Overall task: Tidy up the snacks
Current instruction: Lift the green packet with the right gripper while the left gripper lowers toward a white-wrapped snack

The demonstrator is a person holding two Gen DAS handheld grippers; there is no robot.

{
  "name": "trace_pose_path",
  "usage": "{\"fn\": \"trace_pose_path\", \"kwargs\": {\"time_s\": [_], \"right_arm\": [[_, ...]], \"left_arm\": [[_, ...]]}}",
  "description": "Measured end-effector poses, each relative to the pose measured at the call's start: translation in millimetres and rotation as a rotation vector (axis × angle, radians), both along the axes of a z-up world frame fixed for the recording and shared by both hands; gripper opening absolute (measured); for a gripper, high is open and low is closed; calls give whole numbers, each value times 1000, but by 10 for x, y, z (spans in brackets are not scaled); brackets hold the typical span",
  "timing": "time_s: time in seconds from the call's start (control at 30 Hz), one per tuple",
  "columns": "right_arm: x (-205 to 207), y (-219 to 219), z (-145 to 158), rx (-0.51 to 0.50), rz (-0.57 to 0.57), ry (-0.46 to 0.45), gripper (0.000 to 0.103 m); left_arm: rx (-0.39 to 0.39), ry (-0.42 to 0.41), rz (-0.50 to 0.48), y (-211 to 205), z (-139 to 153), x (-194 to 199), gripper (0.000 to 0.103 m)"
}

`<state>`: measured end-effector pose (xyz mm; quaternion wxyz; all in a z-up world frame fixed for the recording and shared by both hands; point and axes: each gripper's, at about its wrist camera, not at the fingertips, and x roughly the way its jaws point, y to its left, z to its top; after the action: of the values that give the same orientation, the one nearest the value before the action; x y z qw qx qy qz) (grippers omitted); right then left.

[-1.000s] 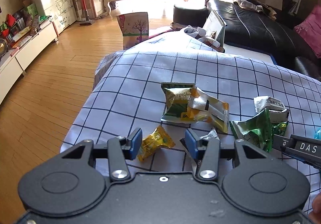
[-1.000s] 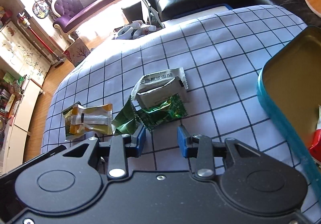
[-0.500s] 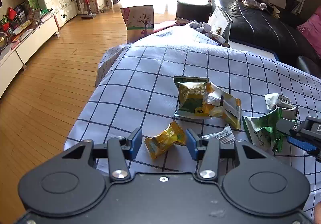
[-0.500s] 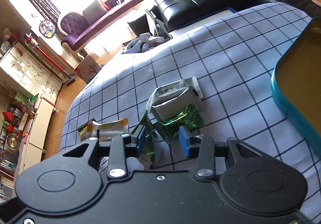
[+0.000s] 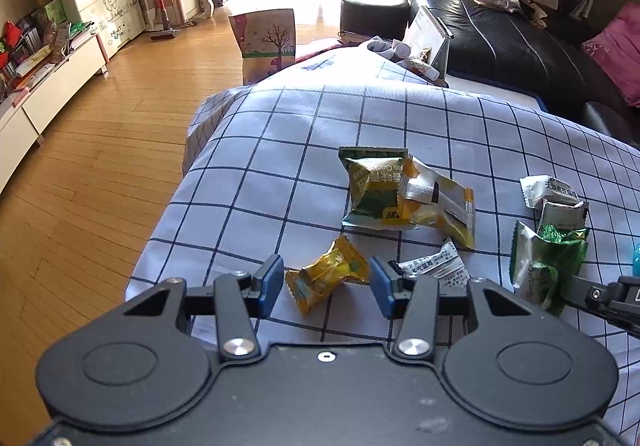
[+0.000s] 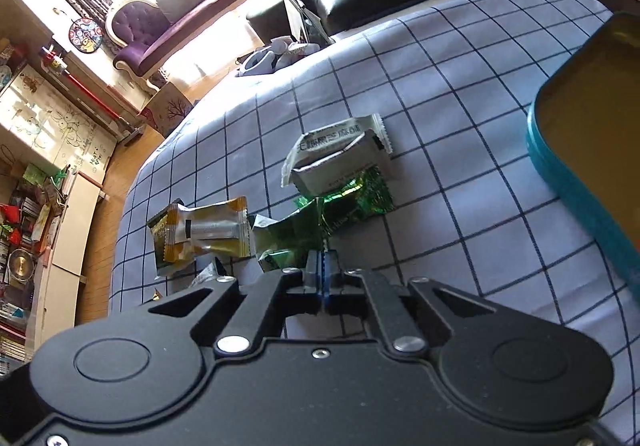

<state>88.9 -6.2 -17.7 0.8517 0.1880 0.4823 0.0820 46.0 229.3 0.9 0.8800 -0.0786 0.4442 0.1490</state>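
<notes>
Several snack packets lie on the blue checked cloth (image 5: 280,134). My left gripper (image 5: 326,284) is open, its jaws on either side of a yellow wrapped candy (image 5: 328,274) without touching it. Beyond lie a green-and-yellow packet (image 5: 374,186) under an orange-silver packet (image 5: 438,202), and a small white sachet (image 5: 434,266). My right gripper (image 6: 322,266) is shut on the edge of a green foil packet (image 6: 288,238), which also shows in the left wrist view (image 5: 544,266). A white-grey packet (image 6: 340,158) lies on the green foil behind it.
A teal tin (image 6: 576,174) with a gold inside stands at the right. The cloth's edge drops to the wooden floor (image 5: 80,166) on the left. A black sofa (image 5: 520,46) lies behind the cloth.
My right gripper has closed from open onto the green foil packet. My left gripper has shifted so the yellow candy sits centred between its open jaws.
</notes>
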Motion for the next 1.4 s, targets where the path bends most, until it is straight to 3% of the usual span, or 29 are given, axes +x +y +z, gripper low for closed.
{"fn": "trace_pose_path", "kwargs": {"time_s": [0.23,0.37,0.47,0.6,0.67,0.73,0.93,1.0,1.2,1.4], "right_arm": [[-88,-163,10,-90,-61,132,7],[-169,-175,130,-129,-83,92,8],[-223,-181,240,-149,-74,37,18],[-182,-140,342,-181,-46,-12,20],[-117,-106,347,-189,-20,-15,31],[-40,-82,321,-197,-13,-13,35],[6,-124,147,-171,-10,13,35],[-19,-159,120,-150,-20,2,41],[-43,-145,178,-173,13,-24,42],[-119,-305,283,-209,-41,-71,42]], "left_arm": [[-18,2,-3,3,-5,8,50],[-35,-6,-3,5,13,13,50],[-31,-10,-14,-28,21,17,50],[-16,-13,-24,-81,32,15,50],[-26,-18,-32,-103,41,27,50],[-38,-21,-36,-125,41,43,50],[-54,-29,-48,-253,42,101,50],[-50,-29,-60,-310,38,116,50],[-12,-14,-87,-437,-8,150,50],[-19,-3,-75,-442,-47,183,50]]}}
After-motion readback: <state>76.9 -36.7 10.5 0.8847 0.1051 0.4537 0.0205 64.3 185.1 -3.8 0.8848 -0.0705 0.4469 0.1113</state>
